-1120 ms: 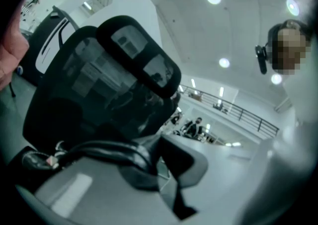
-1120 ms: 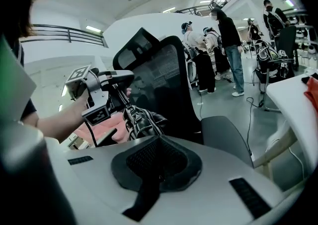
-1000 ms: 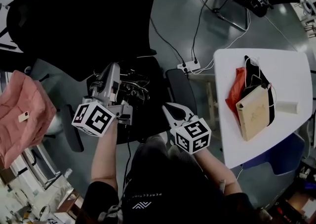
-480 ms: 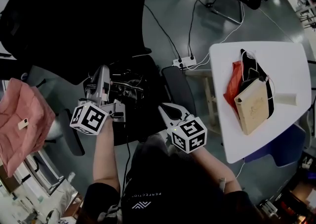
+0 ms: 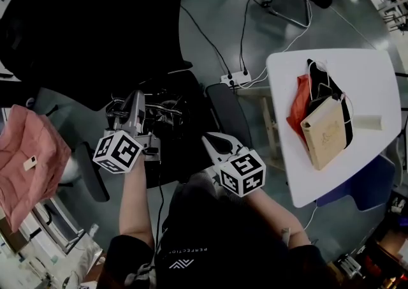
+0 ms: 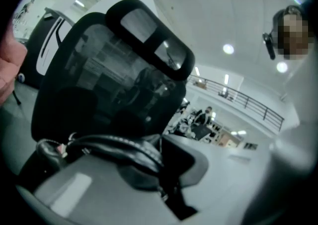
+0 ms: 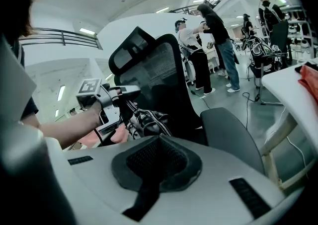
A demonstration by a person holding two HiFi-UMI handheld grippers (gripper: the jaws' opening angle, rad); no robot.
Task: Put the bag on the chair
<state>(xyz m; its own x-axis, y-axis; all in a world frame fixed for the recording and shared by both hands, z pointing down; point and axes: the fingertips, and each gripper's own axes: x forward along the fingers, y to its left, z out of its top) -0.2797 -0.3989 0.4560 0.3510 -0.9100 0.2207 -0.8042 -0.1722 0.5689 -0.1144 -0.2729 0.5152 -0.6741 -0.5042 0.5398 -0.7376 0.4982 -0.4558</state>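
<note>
A black bag (image 5: 164, 115) with straps and buckles rests on the seat of the black office chair (image 5: 95, 26). My left gripper (image 5: 132, 106) is over the seat's left side, shut on the bag's black strap (image 6: 117, 150), which runs across its jaws; those jaws have just been easing apart a trifle with the strap still between them. In the right gripper view the left gripper (image 7: 115, 101) and bag (image 7: 149, 120) sit in front of the chair back (image 7: 159, 70). My right gripper (image 5: 215, 143) hovers by the right armrest (image 5: 231, 113), shut and empty.
A white table (image 5: 370, 77) at the right carries a red cloth (image 5: 298, 108), a black strap bag and a tan box (image 5: 325, 132). A pink bag (image 5: 29, 154) stands at the left. A power strip (image 5: 234, 79) and cables lie on the floor. People (image 7: 211, 45) stand behind the chair.
My left gripper has come down toward the chair seat with the bag's strap in it. The right gripper has stayed put.
</note>
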